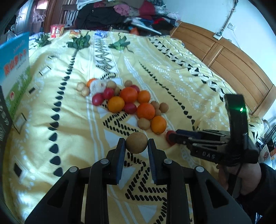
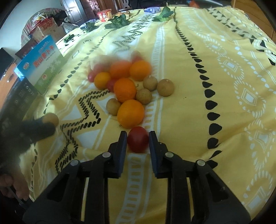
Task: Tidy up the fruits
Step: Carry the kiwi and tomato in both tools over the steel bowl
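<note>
Left claw (image 1: 136, 143): clamped on a brown longan (image 1: 136, 142), at 6 o'clock of the pile.
Right claw (image 2: 138, 140): jaws against a red fruit (image 2: 138, 141), apparently gripping it on the bed (image 2: 189, 120).
Pile (image 1: 129, 101): oranges, reds and longans lie mixed, at 12 o'clock.
Progress: barely begun; no sorted groups visible.

place: home bedroom | I see: yellow patterned bedspread (image 1: 51, 103) on the bed | wooden headboard (image 1: 232, 65) | heaped pile of clothes (image 1: 120, 13)
</note>
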`<move>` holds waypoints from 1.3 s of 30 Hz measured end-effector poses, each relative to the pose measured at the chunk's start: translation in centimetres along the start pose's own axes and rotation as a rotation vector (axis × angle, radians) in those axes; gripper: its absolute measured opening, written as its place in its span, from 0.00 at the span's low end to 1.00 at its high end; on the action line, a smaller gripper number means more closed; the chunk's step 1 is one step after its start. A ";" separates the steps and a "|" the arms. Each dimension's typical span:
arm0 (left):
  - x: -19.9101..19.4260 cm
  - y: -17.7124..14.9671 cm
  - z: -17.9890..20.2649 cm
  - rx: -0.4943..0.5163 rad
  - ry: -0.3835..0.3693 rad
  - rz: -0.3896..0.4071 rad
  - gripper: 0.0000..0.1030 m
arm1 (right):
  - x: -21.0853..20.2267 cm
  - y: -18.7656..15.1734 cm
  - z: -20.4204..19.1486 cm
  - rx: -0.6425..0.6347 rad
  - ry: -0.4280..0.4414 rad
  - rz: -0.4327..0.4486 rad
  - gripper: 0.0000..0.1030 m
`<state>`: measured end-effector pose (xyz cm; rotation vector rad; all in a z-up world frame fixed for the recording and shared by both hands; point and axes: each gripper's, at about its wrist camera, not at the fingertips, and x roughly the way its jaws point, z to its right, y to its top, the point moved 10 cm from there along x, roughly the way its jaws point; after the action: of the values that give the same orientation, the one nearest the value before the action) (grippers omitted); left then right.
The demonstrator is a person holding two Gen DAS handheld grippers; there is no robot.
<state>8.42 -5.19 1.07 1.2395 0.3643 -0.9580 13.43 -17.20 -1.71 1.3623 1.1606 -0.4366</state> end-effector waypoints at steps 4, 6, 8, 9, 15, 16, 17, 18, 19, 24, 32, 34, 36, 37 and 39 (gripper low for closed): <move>-1.3 0.3 0.0 0.004 0.013 0.017 0.25 | 0.2 -0.5 0.3 0.025 0.005 0.005 0.26; -1.7 0.2 -0.2 -0.001 0.022 0.017 0.25 | 0.3 -0.4 0.4 0.036 0.009 0.014 0.26; -1.9 0.2 -0.5 -0.005 0.028 0.018 0.25 | 0.3 -0.2 0.3 0.030 0.005 0.016 0.26; -2.0 0.3 -0.5 -0.009 0.029 0.018 0.25 | 0.4 -0.2 0.2 0.026 0.004 0.014 0.26; -3.2 0.8 -0.4 -0.013 0.032 0.041 0.25 | 0.4 -0.6 0.2 0.022 -0.001 -0.003 0.27; -3.3 0.9 -0.4 -0.013 0.033 0.043 0.25 | 0.4 -0.6 0.2 0.024 -0.001 -0.008 0.27; -3.7 0.9 -0.4 -0.012 0.038 0.048 0.25 | 0.4 -0.6 0.2 0.026 0.000 -0.010 0.27; -3.9 1.0 -0.4 -0.014 0.041 0.052 0.25 | 0.3 -0.7 0.2 0.024 -0.001 -0.014 0.27; -4.2 1.0 -0.5 -0.017 0.044 0.056 0.25 | 0.2 -0.7 0.1 0.021 -0.003 -0.015 0.26; -6.3 1.4 -1.3 -0.025 0.065 0.086 0.25 | -1.9 0.3 -0.4 0.023 0.012 0.060 0.25; -14.7 3.1 -6.2 -0.103 0.161 0.220 0.25 | -9.7 6.1 -9.3 -0.096 0.122 0.271 0.25; -18.4 3.1 -8.9 -0.139 0.217 0.268 0.25 | -11.5 7.8 -13.8 -0.161 0.175 0.318 0.25; -21.7 2.9 -11.6 -0.176 0.276 0.308 0.25 | -12.9 8.8 -18.4 -0.229 0.228 0.347 0.25; -23.8 2.6 -13.1 -0.197 0.311 0.333 0.25 | -13.4 9.2 -20.9 -0.265 0.257 0.360 0.25; -27.9 1.9 -16.2 -0.238 0.382 0.381 0.25 | -14.3 9.8 -26.4 -0.336 0.321 0.379 0.25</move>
<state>-2.19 21.11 16.49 1.2133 0.5035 -0.3382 5.20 3.67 20.46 1.3414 1.1358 0.2485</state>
